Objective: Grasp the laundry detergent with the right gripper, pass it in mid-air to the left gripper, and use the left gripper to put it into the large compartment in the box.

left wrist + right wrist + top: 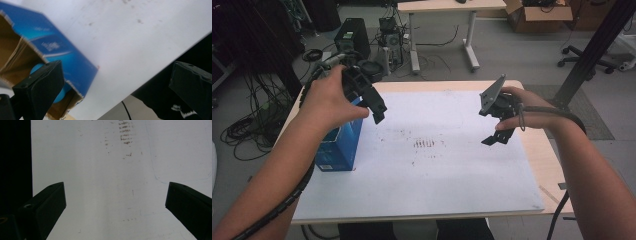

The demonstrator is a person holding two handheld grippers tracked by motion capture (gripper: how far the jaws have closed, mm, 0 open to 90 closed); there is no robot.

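— Where was the blue box at that point?

— It stood at the left edge of the white board that covered the table, near the person's left forearm. In the left gripper view its top was torn open, brown cardboard flaps showing, with something light blue and round inside, partly hidden behind one jaw.

— And the left gripper?

— It was held in the air just above and to the right of the box, jaws pointing down toward the board. The jaws stood wide apart, with nothing between them — in its own view, the box lay behind the left-hand jaw and the board's edge ran past the other one.

— Touching the box?

— In the high view the hand overlapped the box's top corner, but I could not tell whether anything touched it. The jaws themselves were clear of it.

— The right gripper?

— Held above the right part of the board, well apart from the box. Its jaws were spread wide too, empty, with bare white board and some brown smudges beyond them.

— Anything else on the board?

— Only those smudges near its middle.
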